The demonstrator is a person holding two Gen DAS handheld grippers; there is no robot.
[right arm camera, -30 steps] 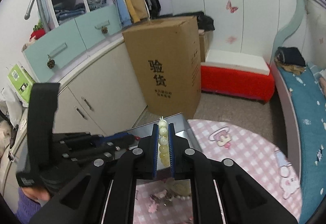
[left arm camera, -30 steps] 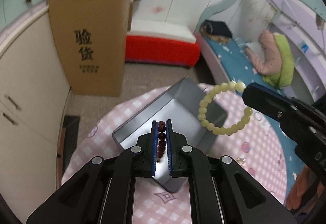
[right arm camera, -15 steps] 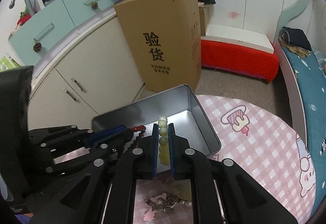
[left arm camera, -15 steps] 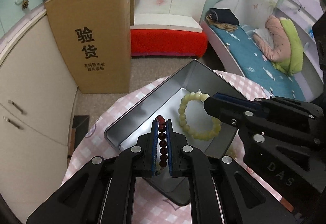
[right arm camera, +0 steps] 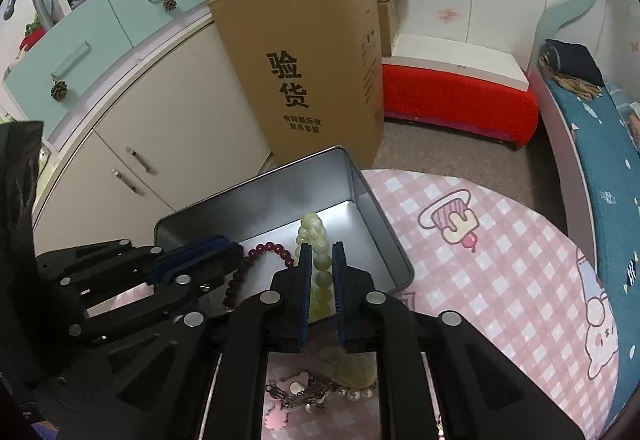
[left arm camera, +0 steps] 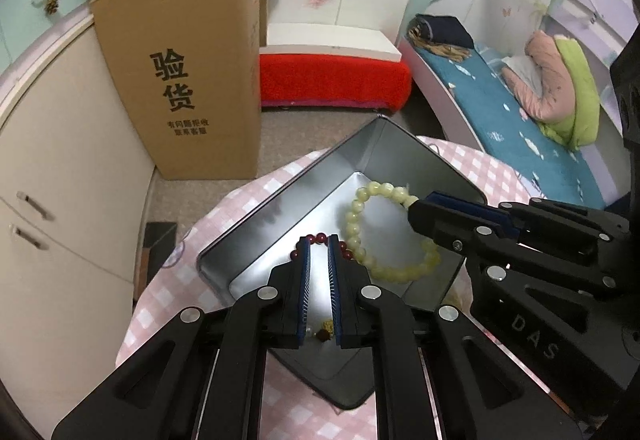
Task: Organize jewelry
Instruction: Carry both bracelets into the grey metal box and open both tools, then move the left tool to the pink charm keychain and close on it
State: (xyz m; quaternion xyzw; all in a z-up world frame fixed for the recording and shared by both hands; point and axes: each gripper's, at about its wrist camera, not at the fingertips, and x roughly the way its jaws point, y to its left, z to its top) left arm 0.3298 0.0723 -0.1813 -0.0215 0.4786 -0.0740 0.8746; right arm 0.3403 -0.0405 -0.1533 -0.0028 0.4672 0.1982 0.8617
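Note:
An open grey metal tin (left arm camera: 280, 208) (right arm camera: 256, 208) stands on the pink checked table. A dark red bead bracelet (left arm camera: 320, 238) (right arm camera: 268, 250) lies on the tin's floor, curving around the tips of my left gripper (left arm camera: 319, 244) (right arm camera: 234, 250). That gripper's jaws stand a narrow slit apart with no bead between the pads. A pale yellow-green bead bracelet (left arm camera: 360, 224) (right arm camera: 322, 272) rests flat in the tin. My right gripper (right arm camera: 321, 248) (left arm camera: 418, 206) straddles one side of it, and its jaws are opening with the beads loose between them.
More jewelry (right arm camera: 312, 392), a pink charm and small pearls, lies on the tablecloth (right arm camera: 480, 260) under the right gripper. Beyond the table stand a tall cardboard box (left arm camera: 180, 80), cream cabinets (right arm camera: 168, 144), a red bench (left arm camera: 332, 80) and a bed (left arm camera: 520, 120).
Both grippers came down into the tin, the right one swinging in from the right. Each bracelet was pinched between pads before; now both lie on the tin floor, released.

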